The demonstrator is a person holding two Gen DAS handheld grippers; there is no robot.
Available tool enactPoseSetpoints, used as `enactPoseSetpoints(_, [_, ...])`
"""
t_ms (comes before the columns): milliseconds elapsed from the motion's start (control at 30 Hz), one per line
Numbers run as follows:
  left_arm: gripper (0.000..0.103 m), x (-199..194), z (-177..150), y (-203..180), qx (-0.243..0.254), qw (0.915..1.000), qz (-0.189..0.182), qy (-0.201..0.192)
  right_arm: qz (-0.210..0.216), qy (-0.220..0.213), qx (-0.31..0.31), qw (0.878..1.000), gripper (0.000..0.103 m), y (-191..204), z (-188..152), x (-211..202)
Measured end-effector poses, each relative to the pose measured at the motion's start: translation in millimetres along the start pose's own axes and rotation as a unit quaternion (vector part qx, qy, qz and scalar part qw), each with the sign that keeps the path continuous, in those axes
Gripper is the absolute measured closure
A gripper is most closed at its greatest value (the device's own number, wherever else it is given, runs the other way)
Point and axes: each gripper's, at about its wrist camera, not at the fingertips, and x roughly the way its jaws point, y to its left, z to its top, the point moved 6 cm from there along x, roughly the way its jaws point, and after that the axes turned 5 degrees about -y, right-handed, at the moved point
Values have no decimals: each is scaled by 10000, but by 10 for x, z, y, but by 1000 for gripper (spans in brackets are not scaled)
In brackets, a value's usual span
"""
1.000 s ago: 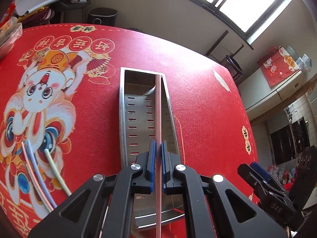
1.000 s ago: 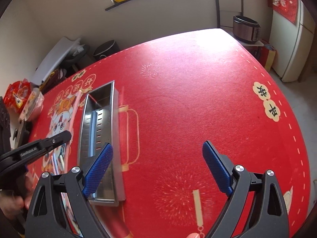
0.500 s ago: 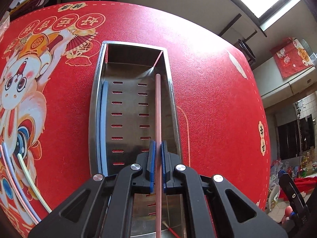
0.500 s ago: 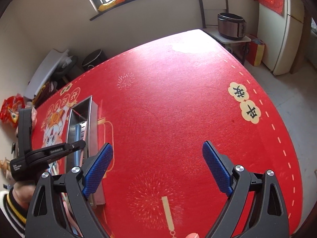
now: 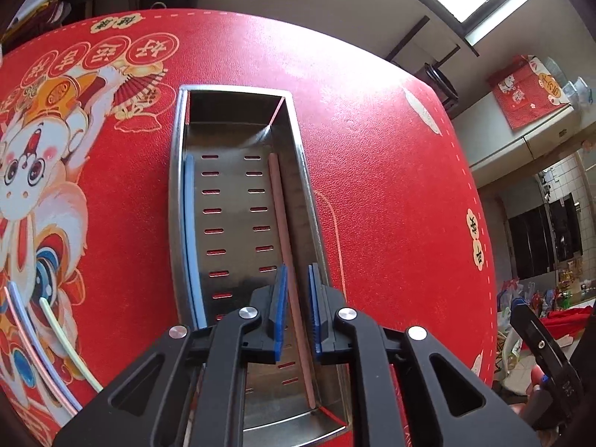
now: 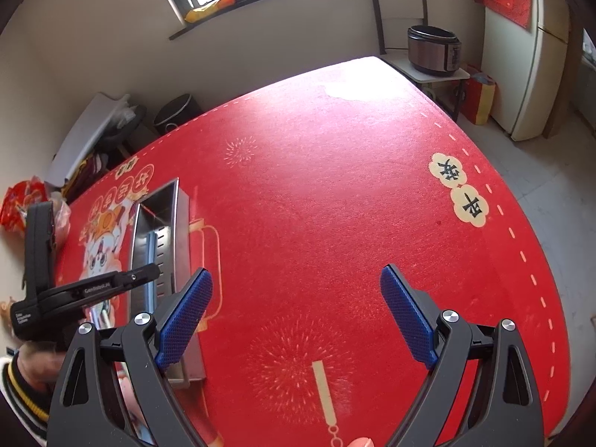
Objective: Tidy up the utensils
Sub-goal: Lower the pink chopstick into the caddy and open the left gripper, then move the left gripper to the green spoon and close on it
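A long steel tray (image 5: 175, 186) with slotted floor lies on the red tablecloth. A pink chopstick (image 5: 285, 234) lies inside it along the right wall, and a blue one (image 5: 190, 223) along the left wall. My left gripper (image 5: 297, 311) hovers over the tray's near end, jaws slightly open, the pink chopstick lying free between and below them. Several pastel chopsticks (image 5: 37, 342) lie on the cloth at the left. My right gripper (image 6: 294, 320) is wide open and empty above bare cloth, right of the tray (image 6: 180, 223). The left gripper also shows in the right wrist view (image 6: 149, 272).
The red cloth (image 6: 335, 186) with a cartoon print (image 5: 33, 156) covers the round table. Beyond the table edge are a rice cooker on a small stand (image 6: 434, 50), a fridge (image 6: 536, 56), a chair and bins by the wall.
My left gripper has opened and let go of the pink chopstick, which now lies in the tray by the right wall. The right gripper has stayed open, with its view shifted slightly.
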Motion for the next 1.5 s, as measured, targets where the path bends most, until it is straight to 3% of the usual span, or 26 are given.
enactPoseSetpoints(200, [80,-648,12,219,356,9980,-81,-525,258,-72,-122,9996,15,334,-122,-78])
enactPoseSetpoints(333, [78,-1124,-95,598,403,9958,18,-823,459,-88,-241,9986,15,609,-251,-115])
enactPoseSetpoints(633, [78,-1750,-745,1467,10,9951,329,-933,810,152,-693,9942,15,1246,-618,-113])
enactPoseSetpoints(767, [78,-1750,-1083,1551,66,9965,283,-785,871,332,-953,9911,15,1487,-777,-109])
enactPoseSetpoints(1033, [78,-1485,-1659,1417,281,9991,-239,-208,853,806,-1028,9878,15,1691,-1128,-80])
enactPoseSetpoints(1300, [78,-1304,-1825,1363,460,9974,-535,127,764,889,-946,9886,15,1645,-1339,-165])
enactPoseSetpoints(1500, [79,-1165,-1839,1398,424,9978,-491,152,645,843,-870,9905,15,1567,-1392,-240])
